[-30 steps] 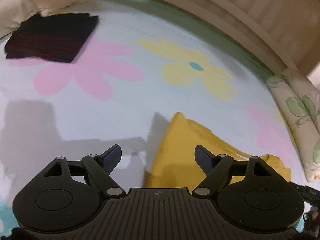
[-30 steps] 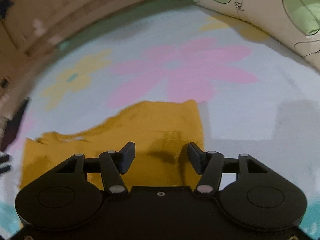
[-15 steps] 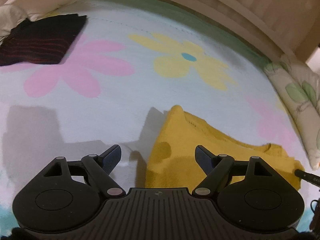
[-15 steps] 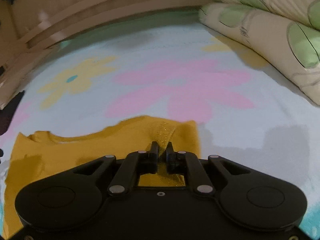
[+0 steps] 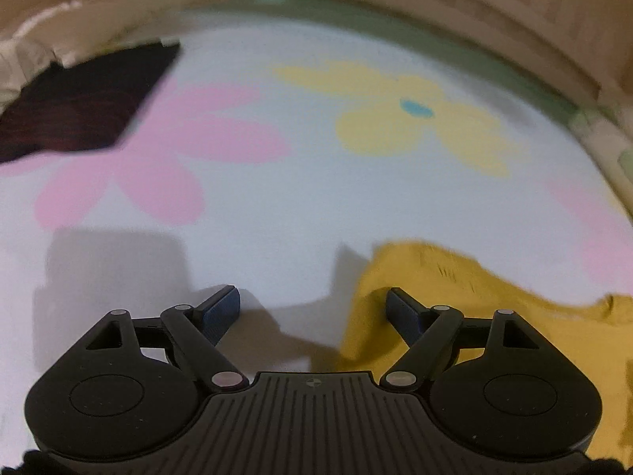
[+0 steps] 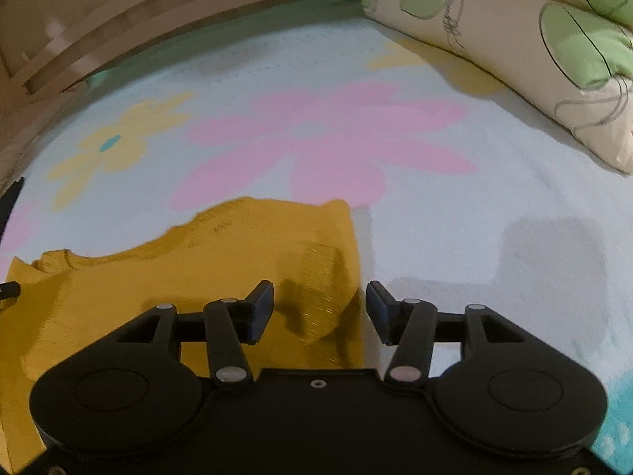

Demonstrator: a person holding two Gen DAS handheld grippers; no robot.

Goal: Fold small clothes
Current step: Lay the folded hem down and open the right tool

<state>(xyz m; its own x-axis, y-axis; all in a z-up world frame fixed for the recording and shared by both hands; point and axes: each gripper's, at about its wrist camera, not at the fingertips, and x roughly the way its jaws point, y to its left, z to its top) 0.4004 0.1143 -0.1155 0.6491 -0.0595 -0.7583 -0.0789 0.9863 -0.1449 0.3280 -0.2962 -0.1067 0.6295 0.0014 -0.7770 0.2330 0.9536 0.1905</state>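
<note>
A mustard yellow garment [image 6: 166,277] lies on a pale blue flowered bed sheet [image 6: 455,213]. In the left wrist view it [image 5: 455,297] lies at the lower right. My left gripper [image 5: 312,308] is open and empty, with its right finger over the garment's left edge. My right gripper [image 6: 319,308] is open and empty, straddling the garment's right edge, which is slightly rumpled there.
A dark folded garment with red stripes [image 5: 83,103] lies at the far left of the sheet. A cream pillow with green leaves [image 6: 534,47] lies along the right side. A wooden bed frame [image 6: 118,23] curves along the far edge.
My right gripper closed on the garment's right edge half a second ago and has now opened, leaving a rumple. My left gripper stayed open and shifted left relative to the garment.
</note>
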